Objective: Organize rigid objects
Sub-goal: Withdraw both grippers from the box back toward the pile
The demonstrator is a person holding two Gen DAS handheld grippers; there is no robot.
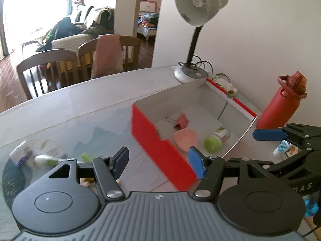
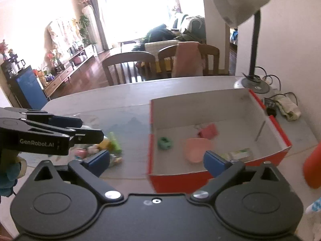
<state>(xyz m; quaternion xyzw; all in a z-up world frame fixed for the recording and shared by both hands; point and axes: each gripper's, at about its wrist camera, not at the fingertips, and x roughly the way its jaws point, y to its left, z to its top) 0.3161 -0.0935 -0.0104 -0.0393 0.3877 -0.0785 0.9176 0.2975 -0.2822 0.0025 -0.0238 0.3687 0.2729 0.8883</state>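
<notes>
- Red box [image 2: 212, 177] with white inside, open-topped, on the pale table [image 1: 84, 100], just beside the lamp base [image 1: 190, 73].
- Inside the box: pink binder clip [image 1: 182, 121] toward the back, pink scoop-shaped piece [image 1: 185, 137] in the middle, small bottle with a green cap [image 1: 215, 139] lying on its side, green ring-like piece [image 2: 165, 143] near the left wall.
- Outside the box, to its left on the table: loose pile of small items [image 2: 102, 150], blurred; among them a white bottle lying flat [image 1: 47, 159] and a green round bit [image 1: 86, 157].
- Left gripper [image 1: 159, 159] low over the table at the box's near corner, blue pads spread wide, nothing between them.
- Right gripper [image 2: 157, 160] in front of the box's near wall, likewise spread, empty.
- Readable on the left gripper's side, seen from the right wrist: "GenRobot.AI". On the right gripper's side, seen from the left wrist, only the letters "DAS"; the rest cut off.
- Red water bottle [image 1: 280, 102] upright, right of the box, near the wall.
- Grey desk lamp [image 1: 197, 8] behind the box, cord coiled at its foot.
- Wooden chairs [image 1: 46, 70] beyond the table, pink cloth [image 1: 108, 55] draped over one.
</notes>
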